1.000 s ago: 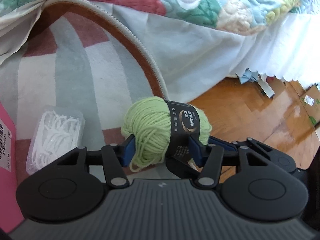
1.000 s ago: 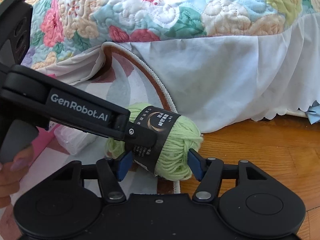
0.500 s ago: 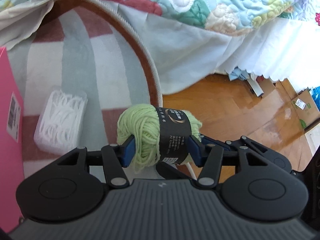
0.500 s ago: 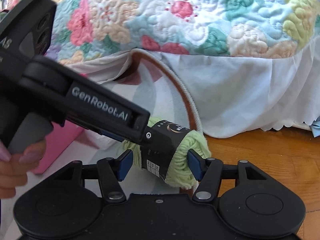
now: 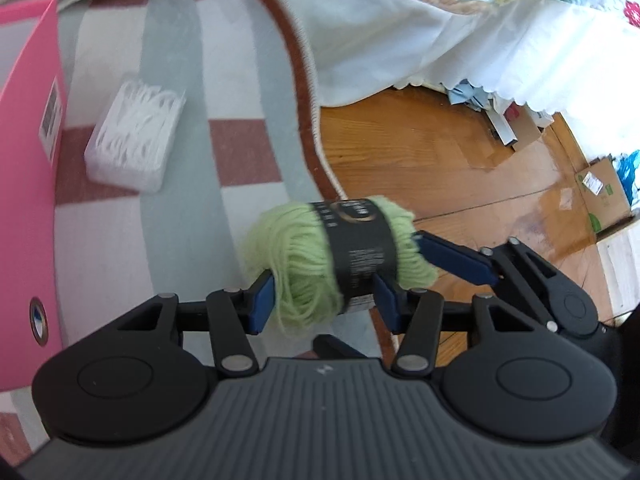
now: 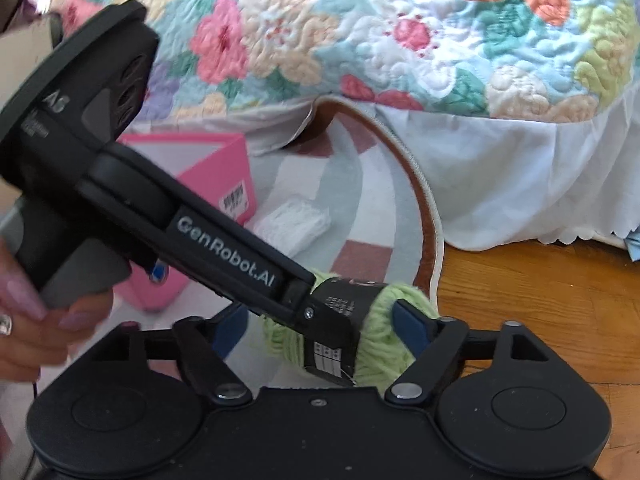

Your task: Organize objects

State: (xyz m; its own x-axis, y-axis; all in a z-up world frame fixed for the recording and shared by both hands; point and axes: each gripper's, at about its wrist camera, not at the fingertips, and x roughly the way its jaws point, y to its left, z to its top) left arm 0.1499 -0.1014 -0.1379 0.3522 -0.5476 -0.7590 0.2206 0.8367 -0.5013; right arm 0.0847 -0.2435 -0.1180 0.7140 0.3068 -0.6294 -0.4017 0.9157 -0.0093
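Holding the skein of light green yarn (image 5: pixel 320 256) up off the floor, both grippers have a share of it. The left gripper (image 5: pixel 324 300) has its blue pads pressed into the wool on either side of the black paper band, closed about as far as the soft ball allows. The right gripper (image 6: pixel 316 328) stands wider: one pad touches the yarn's far end, while the other pad sits clear of the wool with a gap beside it, so I would call it loosely around the skein and not clamped. The left tool's body crosses the right wrist view, gripped by a hand (image 6: pixel 36 320) with pale painted nails.

The yarn hangs above the curved brown edge of the striped rug (image 5: pixel 168 208), where rug meets wooden floor (image 5: pixel 440 168). To the left on the rug lies a clear box of white floss picks (image 5: pixel 132 140), and beyond it, further left, stands an open pink box (image 5: pixel 28 160). A floral quilt (image 6: pixel 400 32) and white bed skirt hang behind.

As for progress, little looks settled: the yarn is picked up but not yet put anywhere, the floss picks lie untouched on the rug, and the pink box looks the likely home for both, though that is my guess.
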